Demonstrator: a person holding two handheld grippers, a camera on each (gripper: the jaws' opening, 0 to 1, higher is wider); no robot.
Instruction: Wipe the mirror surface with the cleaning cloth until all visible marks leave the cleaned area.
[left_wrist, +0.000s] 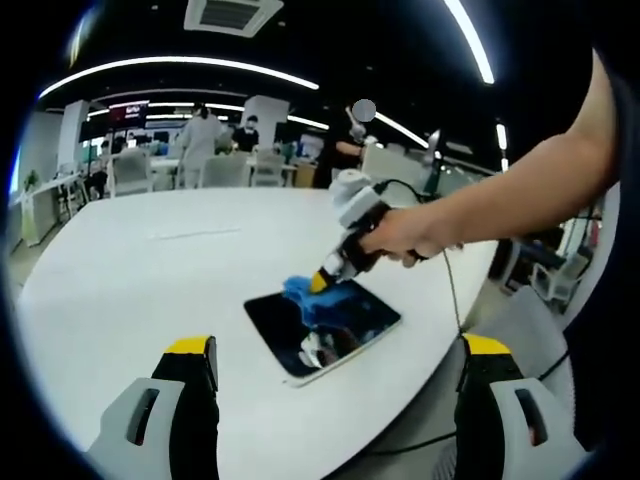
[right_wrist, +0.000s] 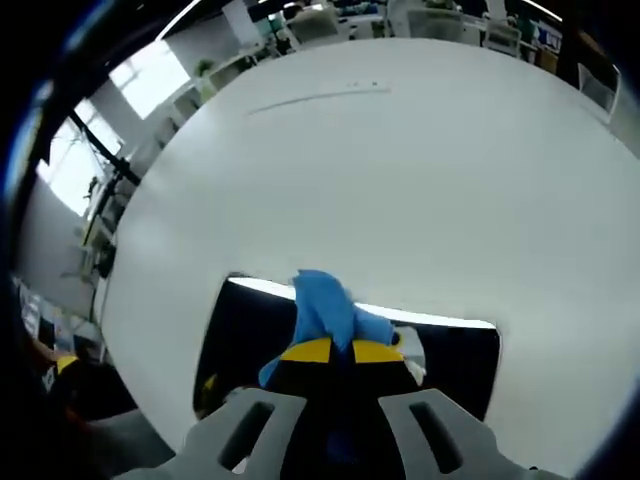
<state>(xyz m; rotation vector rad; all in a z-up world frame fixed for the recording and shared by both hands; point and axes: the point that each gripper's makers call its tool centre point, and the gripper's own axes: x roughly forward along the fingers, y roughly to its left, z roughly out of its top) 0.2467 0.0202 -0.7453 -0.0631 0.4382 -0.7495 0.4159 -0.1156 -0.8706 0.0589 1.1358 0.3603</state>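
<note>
In the left gripper view the mirror (left_wrist: 325, 335) lies in the lower centre on the white table (left_wrist: 150, 270), its long axis slanting toward upper right. The right gripper (left_wrist: 322, 283) clenches the blue cleaning cloth (left_wrist: 318, 298) on the mirror's upper left part, so the unwiped glass lies toward lower right. The left gripper (left_wrist: 340, 362) hangs released, apart from the mirror.

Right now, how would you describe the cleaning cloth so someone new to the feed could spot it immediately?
Start at the big white round table. Near its edge lies a dark rectangular mirror, flat on the tabletop. The cleaning cloth is the bright blue crumpled wad pressed on the mirror, pinched in the yellow-tipped jaws of the right gripper, the only blue thing on the table.
</note>
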